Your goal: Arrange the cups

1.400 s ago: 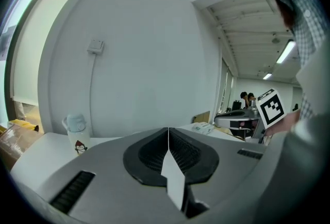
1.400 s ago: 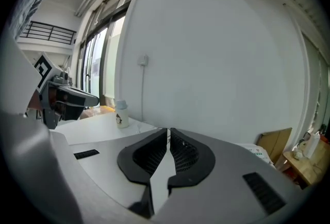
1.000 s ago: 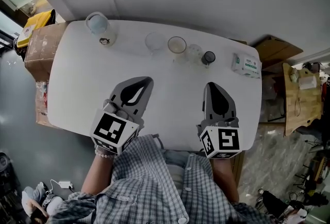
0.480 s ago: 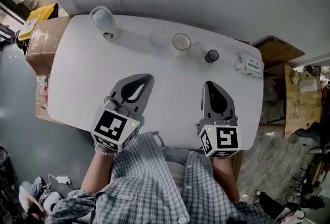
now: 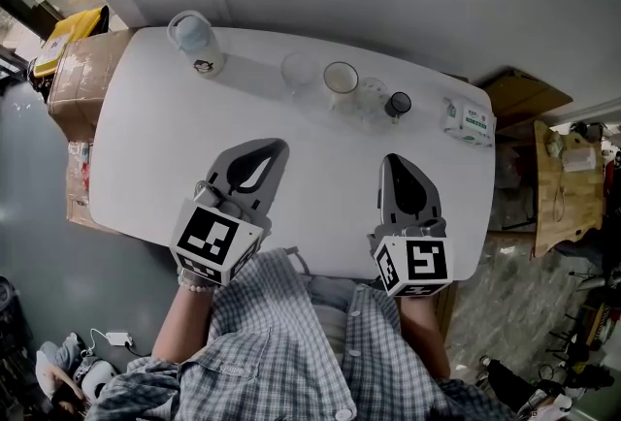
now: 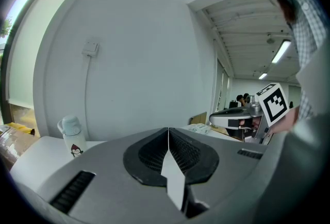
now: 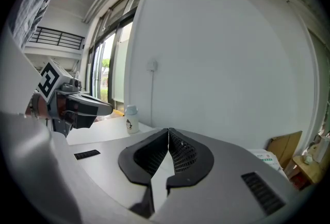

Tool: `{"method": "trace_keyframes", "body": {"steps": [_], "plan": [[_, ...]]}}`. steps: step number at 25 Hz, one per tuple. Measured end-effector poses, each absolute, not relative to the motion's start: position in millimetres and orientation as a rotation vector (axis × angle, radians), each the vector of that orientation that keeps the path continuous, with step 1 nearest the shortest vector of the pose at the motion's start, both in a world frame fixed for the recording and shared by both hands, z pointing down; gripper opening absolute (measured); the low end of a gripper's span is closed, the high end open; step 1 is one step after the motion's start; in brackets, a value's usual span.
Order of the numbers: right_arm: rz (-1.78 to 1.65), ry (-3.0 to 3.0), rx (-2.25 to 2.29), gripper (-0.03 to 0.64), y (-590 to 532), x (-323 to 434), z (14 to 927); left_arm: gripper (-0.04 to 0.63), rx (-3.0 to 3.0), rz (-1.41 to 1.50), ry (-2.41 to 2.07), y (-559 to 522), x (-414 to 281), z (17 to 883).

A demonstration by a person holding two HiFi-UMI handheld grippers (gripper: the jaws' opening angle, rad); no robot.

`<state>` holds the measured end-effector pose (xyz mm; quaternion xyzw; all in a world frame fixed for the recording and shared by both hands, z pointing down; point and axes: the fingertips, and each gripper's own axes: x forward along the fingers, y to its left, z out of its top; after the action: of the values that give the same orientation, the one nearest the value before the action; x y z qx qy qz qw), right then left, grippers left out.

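- While the head view looks down on a white counter (image 5: 155, 147), four cups stand in a row near its far edge: a clear cup (image 5: 299, 72), a white cup (image 5: 341, 79), a small glass (image 5: 372, 95) and a dark cup (image 5: 398, 104).
- The white cup and the small glass stand just beside each other. The dark cup is close on the small glass's right.
- A bottle (image 5: 195, 42) with a pale cap stands at the far left corner, well apart from the cups. A tissue pack (image 5: 470, 118) lies near the far right edge.
- The left gripper (image 5: 276, 152) and the right gripper (image 5: 396, 163) are over the near half of the counter, side by side and well apart. Both point toward the row, and neither touches a cup.
- A cardboard box (image 5: 80, 70) sits beyond the counter's left end.
- In the left gripper view, the fingers (image 6: 154, 153) are pressed together with nothing between them. The bottle (image 6: 72, 137) stands at the far left against the wall, and the right gripper (image 6: 233, 115) reaches in from the right.
- In the right gripper view, the fingers (image 7: 186, 156) meet at the tips and pinch nothing. The bottle (image 7: 131, 117) shows beyond them to the left, the left gripper (image 7: 98, 108) is further left, and the tissue pack (image 7: 265, 157) is at the right.
- No cups show in either gripper view.
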<state>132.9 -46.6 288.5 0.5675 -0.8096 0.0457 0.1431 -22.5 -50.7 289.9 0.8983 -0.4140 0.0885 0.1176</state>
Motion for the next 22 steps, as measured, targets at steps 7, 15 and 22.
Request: {"method": "trace_keyframes", "body": {"steps": [7, 15, 22], "plan": [[0.155, -2.284, 1.633, 0.023, -46.3, 136.4, 294.8, 0.015, 2.627, 0.26, -1.219, -49.0, -23.0, 289.8], [0.18, -2.275, 1.628, 0.023, -46.4, 134.1, 299.1, 0.015, 2.631, 0.268, -1.22, -50.7, -25.8, 290.4], [0.212, -2.279, 1.622, 0.023, -46.1, 134.3, 303.3, 0.015, 2.628, 0.272, -1.24, -54.5, -30.4, 289.7]]}}
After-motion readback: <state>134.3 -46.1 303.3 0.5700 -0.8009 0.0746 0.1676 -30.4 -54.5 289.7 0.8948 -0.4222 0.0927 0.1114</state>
